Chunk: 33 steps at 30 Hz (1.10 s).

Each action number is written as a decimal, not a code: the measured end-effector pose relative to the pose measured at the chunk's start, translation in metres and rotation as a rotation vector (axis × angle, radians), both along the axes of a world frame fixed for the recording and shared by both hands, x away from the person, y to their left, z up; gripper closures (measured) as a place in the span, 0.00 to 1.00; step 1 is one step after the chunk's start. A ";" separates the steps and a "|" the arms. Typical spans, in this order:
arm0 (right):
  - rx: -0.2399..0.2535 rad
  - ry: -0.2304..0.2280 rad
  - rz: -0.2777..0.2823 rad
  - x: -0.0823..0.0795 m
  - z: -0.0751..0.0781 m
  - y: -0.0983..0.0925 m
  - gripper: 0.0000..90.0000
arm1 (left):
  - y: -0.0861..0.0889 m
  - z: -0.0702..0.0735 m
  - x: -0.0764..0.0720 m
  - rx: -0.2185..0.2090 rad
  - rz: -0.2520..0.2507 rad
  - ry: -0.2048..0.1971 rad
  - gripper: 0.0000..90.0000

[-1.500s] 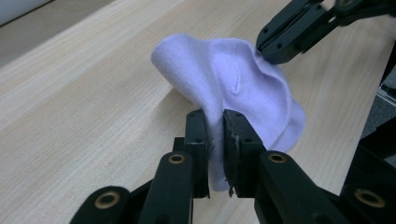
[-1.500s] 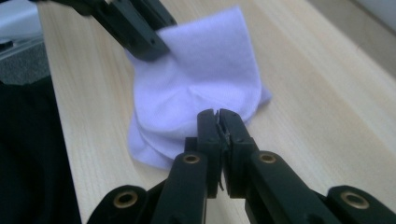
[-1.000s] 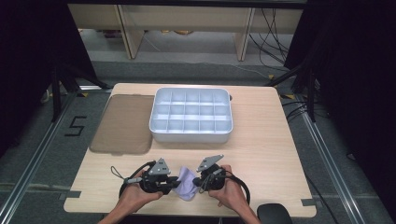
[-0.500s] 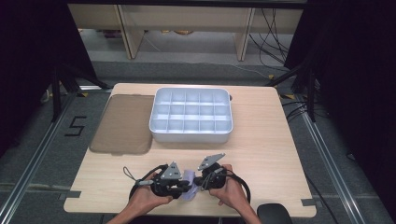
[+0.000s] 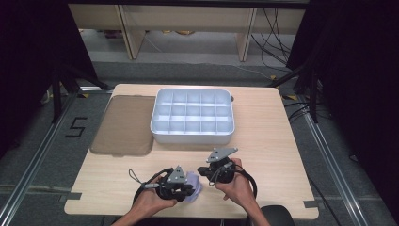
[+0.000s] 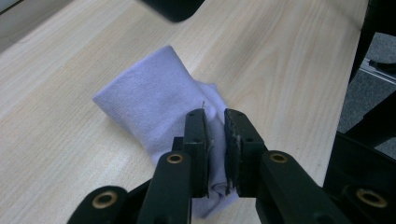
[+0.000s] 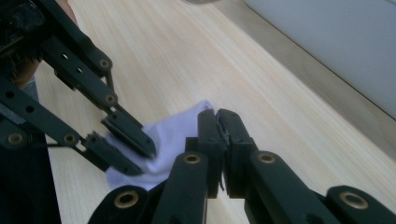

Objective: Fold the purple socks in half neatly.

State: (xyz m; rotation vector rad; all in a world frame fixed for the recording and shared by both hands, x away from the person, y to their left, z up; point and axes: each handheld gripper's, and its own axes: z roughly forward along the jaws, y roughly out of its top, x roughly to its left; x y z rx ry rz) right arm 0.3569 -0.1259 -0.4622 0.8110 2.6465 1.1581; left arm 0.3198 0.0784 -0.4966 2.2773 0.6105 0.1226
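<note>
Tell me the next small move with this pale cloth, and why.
Probably lift the cloth off the table toward the compartment tray. The left hand-held gripper is shut on its folded end, while the right hand-held gripper is shut with nothing between its jaws.

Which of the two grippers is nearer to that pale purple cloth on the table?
Left. The left gripper has its jaws closed on the folded purple cloth, pinching one end. The right gripper sits just beside the cloth with its jaws shut and nothing visibly between them.
</note>
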 end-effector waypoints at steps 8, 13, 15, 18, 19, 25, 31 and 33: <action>-0.103 0.039 0.064 0.004 -0.015 0.026 0.98 | -0.001 -0.001 -0.002 -0.057 0.027 0.032 0.84; -0.110 0.056 0.055 0.006 -0.022 0.022 0.99 | 0.011 0.014 0.000 -0.138 0.028 0.041 0.82; -0.114 0.072 0.031 0.005 -0.022 0.021 0.99 | 0.016 0.018 0.000 -0.158 0.041 0.037 0.84; -0.111 0.062 0.039 0.005 -0.023 0.021 0.99 | 0.019 0.017 -0.002 -0.148 0.053 0.047 0.87; -0.111 0.061 0.040 0.005 -0.023 0.021 0.99 | 0.019 0.014 -0.002 -0.137 0.037 0.047 0.88; -0.094 0.065 0.039 0.002 -0.023 0.022 0.99 | 0.007 -0.002 -0.011 -0.024 0.010 0.005 0.90; -0.105 0.063 0.041 0.000 -0.021 0.017 0.98 | 0.012 -0.004 -0.008 -0.030 0.014 -0.001 0.92; -0.093 0.082 0.023 -0.003 -0.019 0.015 0.94 | 0.013 -0.003 -0.007 -0.004 0.001 -0.010 0.92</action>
